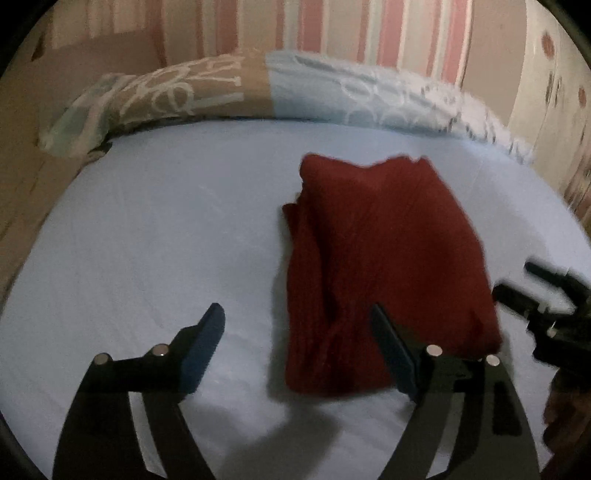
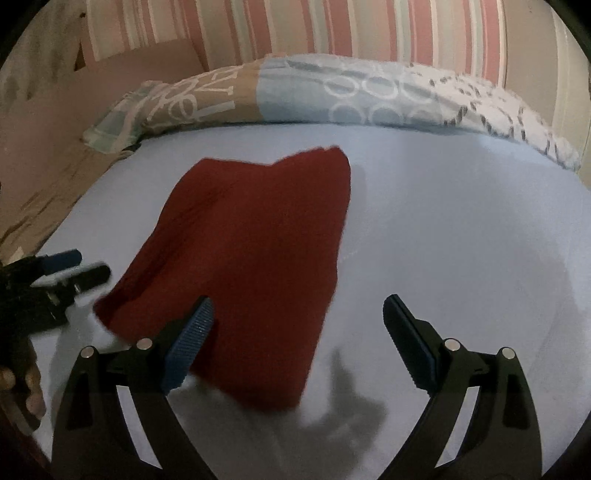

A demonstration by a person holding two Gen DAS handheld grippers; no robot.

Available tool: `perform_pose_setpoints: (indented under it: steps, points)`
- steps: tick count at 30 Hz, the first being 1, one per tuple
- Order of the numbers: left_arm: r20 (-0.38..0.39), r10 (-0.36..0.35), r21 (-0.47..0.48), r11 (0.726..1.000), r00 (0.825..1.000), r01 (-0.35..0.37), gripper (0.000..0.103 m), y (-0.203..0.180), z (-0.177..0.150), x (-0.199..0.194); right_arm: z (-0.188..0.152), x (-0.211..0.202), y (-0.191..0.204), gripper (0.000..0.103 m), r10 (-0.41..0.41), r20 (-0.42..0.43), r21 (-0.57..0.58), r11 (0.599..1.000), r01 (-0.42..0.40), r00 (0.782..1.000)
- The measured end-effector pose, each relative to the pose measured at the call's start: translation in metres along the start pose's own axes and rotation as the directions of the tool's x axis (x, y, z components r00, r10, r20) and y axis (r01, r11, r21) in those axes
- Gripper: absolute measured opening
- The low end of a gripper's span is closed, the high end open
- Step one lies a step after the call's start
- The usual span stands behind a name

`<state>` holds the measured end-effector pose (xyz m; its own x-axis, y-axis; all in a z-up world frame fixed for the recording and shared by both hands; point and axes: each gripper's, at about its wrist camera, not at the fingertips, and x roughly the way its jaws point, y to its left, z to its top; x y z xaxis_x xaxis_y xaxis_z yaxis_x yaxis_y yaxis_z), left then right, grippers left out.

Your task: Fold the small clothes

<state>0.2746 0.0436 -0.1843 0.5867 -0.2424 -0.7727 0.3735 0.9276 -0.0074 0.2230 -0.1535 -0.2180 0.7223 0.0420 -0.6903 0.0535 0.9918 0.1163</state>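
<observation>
A dark red garment lies folded in a rough rectangle on the light blue bed sheet. My left gripper hovers over its near left corner, jaws wide open, the right finger above the cloth and nothing gripped. In the right wrist view the same red garment spreads left of centre. My right gripper is open above its near right edge, pads clear of the fabric. Each gripper shows at the side of the other's view: the right gripper and the left gripper.
A rolled patterned duvet in beige, pale blue and white lies along the far edge of the bed. Behind it is a pink-and-white striped wall. A person's hand holds the left gripper at the lower left.
</observation>
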Motion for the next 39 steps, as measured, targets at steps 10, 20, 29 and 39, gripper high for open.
perform_pose_setpoints:
  steps: [10, 20, 29, 39]
  points:
    - [-0.101, 0.001, -0.085, 0.996, 0.995, -0.009, 0.084, 0.025, -0.024, 0.047, 0.065, 0.087, 0.001, 0.09, -0.069, -0.15, -0.058, 0.996, 0.06, 0.986]
    - [-0.091, 0.034, -0.048, 0.998, 0.995, -0.038, 0.094, 0.024, -0.023, 0.046, 0.054, 0.098, -0.017, 0.094, -0.041, -0.156, -0.03, 0.999, 0.036, 0.987]
    - [-0.031, 0.041, -0.017, 0.999, 0.999, -0.041, 0.094, 0.016, 0.011, 0.018, 0.009, 0.003, 0.025, 0.098, 0.126, -0.029, -0.155, 0.98, -0.129, 0.992]
    - [-0.108, 0.096, 0.018, 0.995, 0.989, -0.095, 0.096, 0.025, 0.014, 0.067, -0.037, 0.023, 0.049, 0.091, 0.181, -0.187, -0.245, 0.943, -0.225, 0.965]
